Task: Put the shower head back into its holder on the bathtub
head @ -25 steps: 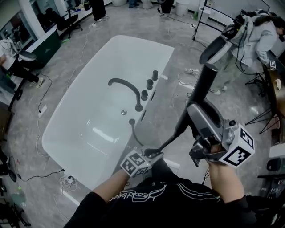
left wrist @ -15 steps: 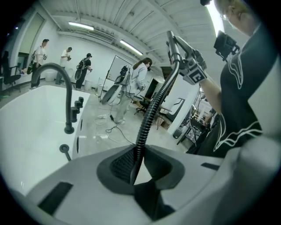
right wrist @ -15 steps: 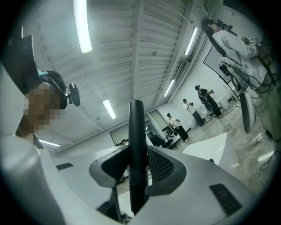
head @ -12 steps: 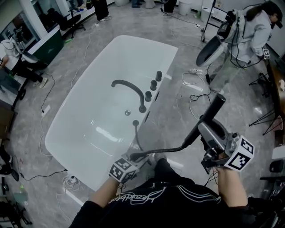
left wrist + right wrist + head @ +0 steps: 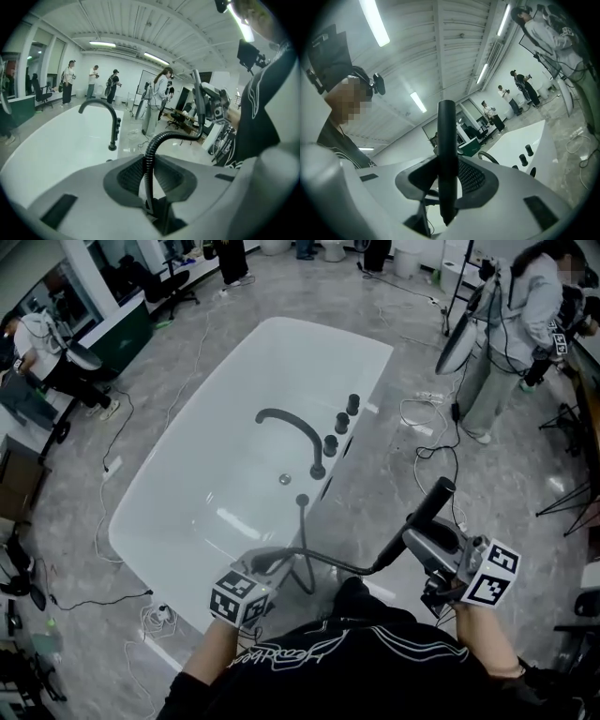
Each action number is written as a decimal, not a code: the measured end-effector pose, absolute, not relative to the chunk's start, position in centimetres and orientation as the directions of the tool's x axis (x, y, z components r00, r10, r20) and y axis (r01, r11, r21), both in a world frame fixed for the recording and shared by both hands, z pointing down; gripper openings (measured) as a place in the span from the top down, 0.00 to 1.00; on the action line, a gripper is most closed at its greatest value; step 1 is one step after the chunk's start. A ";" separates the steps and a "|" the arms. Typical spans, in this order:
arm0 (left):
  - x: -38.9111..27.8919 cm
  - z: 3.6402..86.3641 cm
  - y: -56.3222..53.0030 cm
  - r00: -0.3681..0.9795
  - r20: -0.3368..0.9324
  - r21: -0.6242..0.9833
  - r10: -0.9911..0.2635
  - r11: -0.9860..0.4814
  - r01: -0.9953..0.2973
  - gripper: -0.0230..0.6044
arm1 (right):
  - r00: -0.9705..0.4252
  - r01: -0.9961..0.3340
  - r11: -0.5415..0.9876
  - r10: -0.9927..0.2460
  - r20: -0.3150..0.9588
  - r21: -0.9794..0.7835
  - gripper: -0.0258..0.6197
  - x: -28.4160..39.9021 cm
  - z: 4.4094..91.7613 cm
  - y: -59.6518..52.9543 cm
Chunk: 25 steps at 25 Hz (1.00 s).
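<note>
The right gripper (image 5: 447,183) has its jaws clamped mid-shaft on the smooth black rod-shaped shower head (image 5: 446,136), held near the right of the white oval bathtub (image 5: 225,395). The left gripper (image 5: 149,190) pinches the shower head's dark ribbed hose (image 5: 161,137). The wand looks rigid, light and slippery, the hose floppy. A small dark holder (image 5: 302,500) sits on the tub's right rim.

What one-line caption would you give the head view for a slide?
Beside the white bathtub, the right gripper clamps the black shower head while the left gripper holds its hose.
</note>
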State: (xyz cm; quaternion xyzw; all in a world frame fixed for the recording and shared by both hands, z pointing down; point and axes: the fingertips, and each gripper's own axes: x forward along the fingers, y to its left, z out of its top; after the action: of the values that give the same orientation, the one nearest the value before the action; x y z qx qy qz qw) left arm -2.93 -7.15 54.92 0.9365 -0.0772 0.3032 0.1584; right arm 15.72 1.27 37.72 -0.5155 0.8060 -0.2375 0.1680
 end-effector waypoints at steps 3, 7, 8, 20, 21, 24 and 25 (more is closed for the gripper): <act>-3.5 51.8 -9.5 0.822 0.558 0.212 -0.115 -0.938 -0.275 0.86 | -0.415 -0.736 0.390 -0.906 -0.087 -0.554 0.75 15.6 36.3 0.5; -4.1 48.4 -12.8 0.819 0.539 0.137 -0.195 -0.940 -0.314 0.86 | -0.422 -0.735 0.427 -0.896 -0.136 -0.527 0.76 15.5 34.6 -0.8; -4.0 47.5 -13.6 0.818 0.535 0.115 -0.212 -0.941 -0.319 0.86 | -0.424 -0.747 0.429 -0.896 -0.132 -0.509 0.76 15.6 34.3 -1.2; -1.2 36.0 -21.7 0.833 0.412 -0.106 -0.370 -0.927 -0.359 0.86 | -0.463 -0.763 0.530 -0.848 -0.259 -0.370 0.76 16.2 27.0 -4.8; -0.8 35.0 -22.3 0.834 0.398 -0.127 -0.382 -0.923 -0.363 0.86 | -0.462 -0.762 0.536 -0.843 -0.274 -0.364 0.76 16.7 26.5 -5.2; 0.3 32.5 -23.9 0.837 0.357 -0.173 -0.413 -0.910 -0.376 0.86 | -0.466 -0.755 0.559 -0.825 -0.318 -0.342 0.76 17.9 25.1 -6.2; 0.6 31.6 -24.5 0.839 0.345 -0.183 -0.420 -0.907 -0.378 0.86 | -0.469 -0.754 0.566 -0.820 -0.328 -0.335 0.76 18.2 24.6 -6.6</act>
State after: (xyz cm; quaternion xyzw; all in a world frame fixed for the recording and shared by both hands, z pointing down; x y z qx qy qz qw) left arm 0.64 -24.49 31.63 0.9575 -0.2085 0.1921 -0.0540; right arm 18.17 -6.59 24.60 -0.4605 0.8541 -0.0716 0.2309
